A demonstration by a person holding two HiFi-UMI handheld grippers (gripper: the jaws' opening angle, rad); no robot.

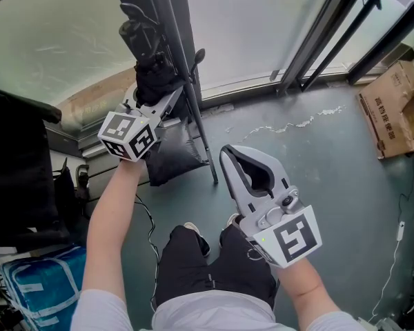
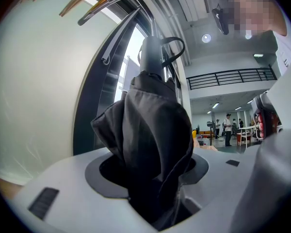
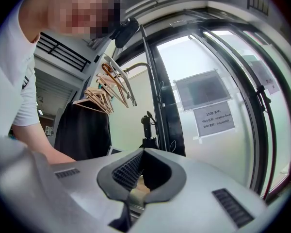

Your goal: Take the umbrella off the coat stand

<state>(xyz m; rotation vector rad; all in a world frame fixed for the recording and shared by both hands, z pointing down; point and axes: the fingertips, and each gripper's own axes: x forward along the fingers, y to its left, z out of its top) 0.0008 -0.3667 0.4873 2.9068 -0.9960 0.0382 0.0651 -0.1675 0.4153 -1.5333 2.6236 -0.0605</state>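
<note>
Gripping the black umbrella [image 2: 150,130], left gripper [image 1: 167,103]; right gripper [image 1: 229,156] closed, empty.

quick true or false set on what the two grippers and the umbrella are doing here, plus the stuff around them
1. The left gripper is closed on the black umbrella. True.
2. The right gripper grips the umbrella's handle. False: its jaws are together with nothing between them, and it hangs apart from the umbrella.
3. A cardboard box lies on the floor on the person's right. True.
4. The umbrella is spread open. False: it is folded, its fabric bunched between the left gripper's jaws.
5. Wooden hangers hang above a dark garment. True.
</note>
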